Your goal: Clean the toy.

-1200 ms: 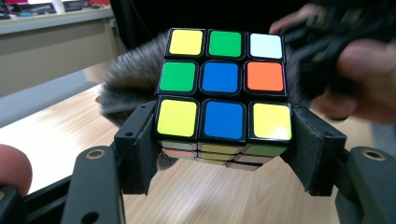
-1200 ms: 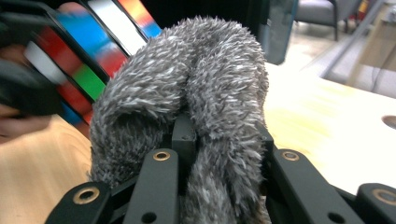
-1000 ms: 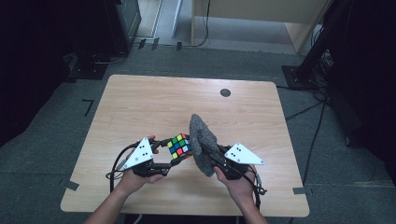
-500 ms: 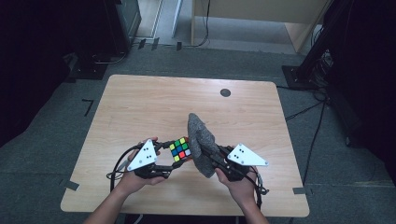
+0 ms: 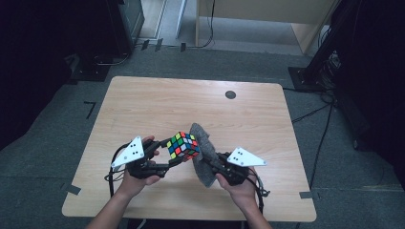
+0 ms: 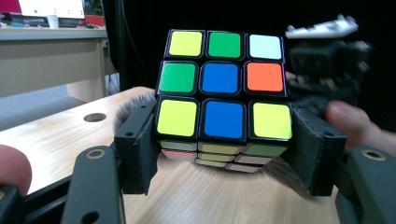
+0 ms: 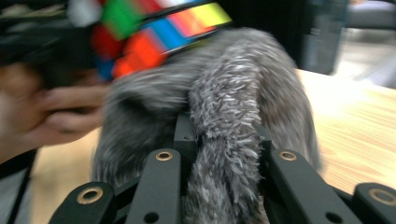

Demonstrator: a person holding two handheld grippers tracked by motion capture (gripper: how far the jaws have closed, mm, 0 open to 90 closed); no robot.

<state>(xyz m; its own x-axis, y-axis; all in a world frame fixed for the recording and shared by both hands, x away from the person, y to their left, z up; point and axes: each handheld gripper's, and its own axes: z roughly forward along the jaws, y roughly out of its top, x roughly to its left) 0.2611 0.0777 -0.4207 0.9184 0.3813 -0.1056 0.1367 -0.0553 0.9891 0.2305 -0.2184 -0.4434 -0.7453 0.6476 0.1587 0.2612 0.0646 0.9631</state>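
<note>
Cube (image 5: 183,145) left of cloth (image 5: 204,153), touching, above table (image 5: 157,102)

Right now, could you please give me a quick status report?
Left claw shut on puzzle cube. Right claw shut on grey cloth, against cube. Nothing in the way.

I'm seeing the cube (image 7: 154,35) blurring and running off the top edge in the right gripper view, while the grey cloth (image 7: 224,116) is hiding my jaws' pads (beneath that cube).

L gripper (image 5: 177,153) & R gripper (image 5: 206,161) both clamped, close together.
</note>
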